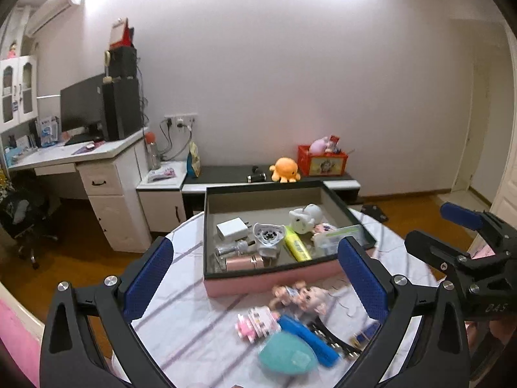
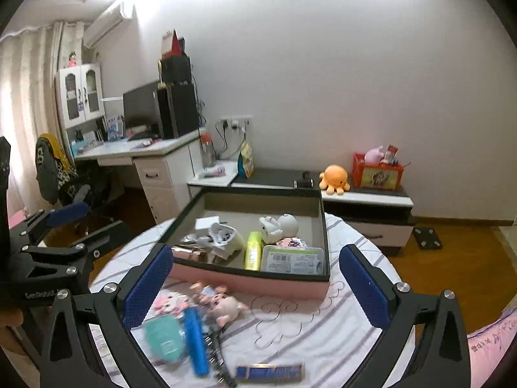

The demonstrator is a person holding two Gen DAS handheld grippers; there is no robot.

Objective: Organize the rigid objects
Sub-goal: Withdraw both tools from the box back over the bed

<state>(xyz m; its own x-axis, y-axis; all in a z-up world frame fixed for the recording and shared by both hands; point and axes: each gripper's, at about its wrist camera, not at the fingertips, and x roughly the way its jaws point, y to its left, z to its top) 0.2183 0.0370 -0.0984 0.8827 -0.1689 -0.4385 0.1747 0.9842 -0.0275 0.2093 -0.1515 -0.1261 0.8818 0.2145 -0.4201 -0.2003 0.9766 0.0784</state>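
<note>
Left wrist view: the left gripper (image 1: 255, 287) hangs over the near end of the round desk (image 1: 190, 294), its fingers (image 1: 148, 278) spread wide and empty. Beneath lie the loose things: a teal pouch (image 1: 286, 352), a blue tube (image 1: 308, 339), a pink toy (image 1: 257, 323) and a pig doll (image 1: 307, 296), crowded together. The teal pouch seems the easiest pick; coming straight down keeps the fingers off the blue tube touching it. The right gripper (image 2: 255, 287), also spread and empty, hovers just to the right. Beyond sits the pink box (image 1: 274, 278), already holding a charger (image 1: 232, 228) and a yellow marker (image 1: 295, 244); its near wall must be cleared. Farther off stands a low cabinet (image 1: 278, 179) with an orange plush (image 1: 285, 168).
</note>
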